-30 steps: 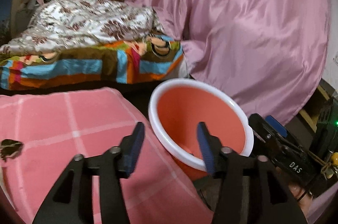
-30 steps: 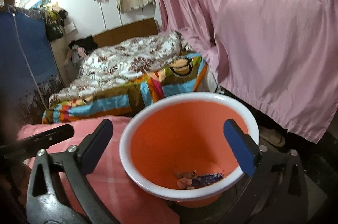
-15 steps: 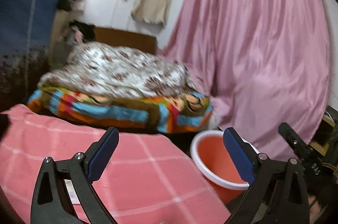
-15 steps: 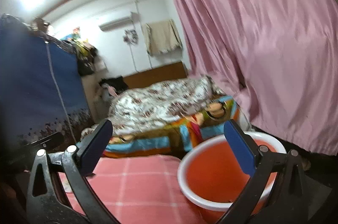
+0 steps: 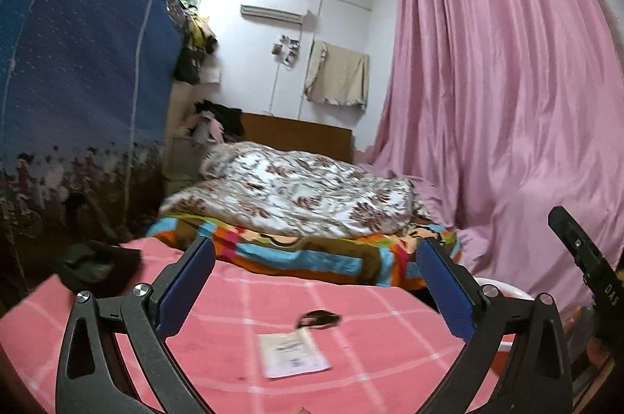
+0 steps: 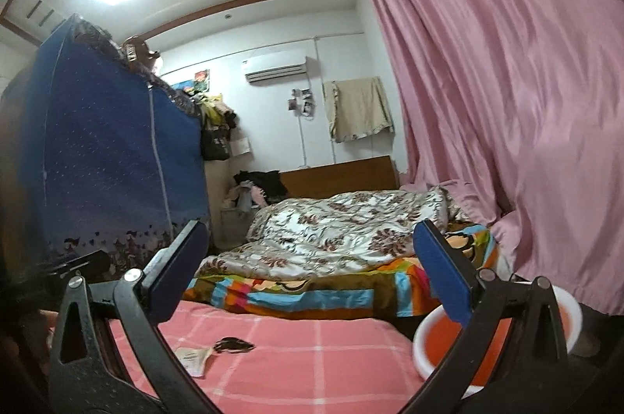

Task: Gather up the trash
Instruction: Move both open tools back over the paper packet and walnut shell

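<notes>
Both claws are spread and empty. The left claw (image 5: 316,289) is opening above a pink checked tabletop (image 5: 390,347). A white paper packet (image 5: 292,355) and a dark wrapper (image 5: 319,319) lie there uncollected; the orange bin (image 6: 440,343) waits beside the right claw (image 6: 312,281).

Two tongs in view, left tongs (image 5: 312,281) and right tongs (image 6: 304,269), each with two blue pads, jaws wide, nothing between them. On the pink checked cover (image 5: 370,336): one white paper packet (image 5: 292,355), one small dark wrapper (image 5: 318,319), one dark cloth lump (image 5: 97,267). Also one orange bucket (image 6: 436,340), one bed (image 6: 312,289) with one floral quilt (image 6: 343,234), one pink curtain (image 6: 507,102), one blue wardrobe (image 6: 101,160), one air conditioner (image 6: 275,68), one beige towel (image 6: 360,109).
</notes>
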`<action>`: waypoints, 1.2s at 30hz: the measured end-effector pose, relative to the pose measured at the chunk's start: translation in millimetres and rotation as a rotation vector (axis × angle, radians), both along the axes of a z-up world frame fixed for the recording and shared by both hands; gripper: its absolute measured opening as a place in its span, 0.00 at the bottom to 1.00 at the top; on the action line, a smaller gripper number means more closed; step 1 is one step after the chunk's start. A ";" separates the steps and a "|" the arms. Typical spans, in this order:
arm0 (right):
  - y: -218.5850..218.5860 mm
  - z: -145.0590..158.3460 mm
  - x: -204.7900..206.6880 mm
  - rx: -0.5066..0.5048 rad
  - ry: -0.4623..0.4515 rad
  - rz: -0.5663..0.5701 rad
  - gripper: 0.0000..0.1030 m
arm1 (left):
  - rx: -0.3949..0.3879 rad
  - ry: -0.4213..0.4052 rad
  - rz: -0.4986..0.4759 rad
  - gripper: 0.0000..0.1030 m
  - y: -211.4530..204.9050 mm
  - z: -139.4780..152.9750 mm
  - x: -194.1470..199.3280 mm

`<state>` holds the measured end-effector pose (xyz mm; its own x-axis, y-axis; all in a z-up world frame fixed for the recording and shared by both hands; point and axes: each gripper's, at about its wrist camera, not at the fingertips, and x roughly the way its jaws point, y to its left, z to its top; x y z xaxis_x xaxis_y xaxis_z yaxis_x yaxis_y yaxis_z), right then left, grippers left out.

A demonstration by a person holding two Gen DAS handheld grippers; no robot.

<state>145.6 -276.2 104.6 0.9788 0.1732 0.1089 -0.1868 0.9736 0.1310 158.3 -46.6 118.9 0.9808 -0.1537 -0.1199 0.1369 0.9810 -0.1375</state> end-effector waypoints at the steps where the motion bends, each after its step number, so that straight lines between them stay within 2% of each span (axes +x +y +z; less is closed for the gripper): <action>1: 7.3 -1.7 2.4 -0.005 0.007 0.012 1.00 | 0.004 0.000 0.010 0.98 5.0 -1.4 -2.9; 6: 31.8 -11.7 14.7 -0.044 0.044 0.054 1.00 | -0.001 0.015 0.057 0.98 31.8 -11.8 -10.6; 11: 56.6 -24.8 35.7 -0.105 0.101 0.093 1.00 | 0.005 0.055 0.079 0.98 51.6 -21.3 -1.0; 20: 77.7 -43.0 63.4 -0.167 0.183 0.159 1.00 | 0.026 0.124 0.065 0.98 65.2 -40.6 17.6; 26: 82.4 -54.5 96.6 -0.181 0.311 0.221 1.00 | 0.030 0.230 0.028 0.98 65.1 -52.7 40.3; 28: 84.7 -58.6 104.9 -0.199 0.348 0.226 0.94 | 0.028 0.283 0.016 0.98 64.9 -57.9 50.4; 30: 89.0 -66.3 117.8 -0.220 0.411 0.242 0.82 | 0.018 0.333 -0.004 0.98 63.8 -63.7 62.1; 36: 94.4 -84.2 147.5 -0.249 0.550 0.270 0.62 | 0.000 0.500 -0.088 0.96 55.0 -81.9 96.6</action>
<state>293.1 -181.8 20.5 0.7989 0.3762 -0.4694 -0.3991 0.9153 0.0543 254.9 8.4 37.0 0.7869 -0.2329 -0.5714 0.1359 0.9687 -0.2077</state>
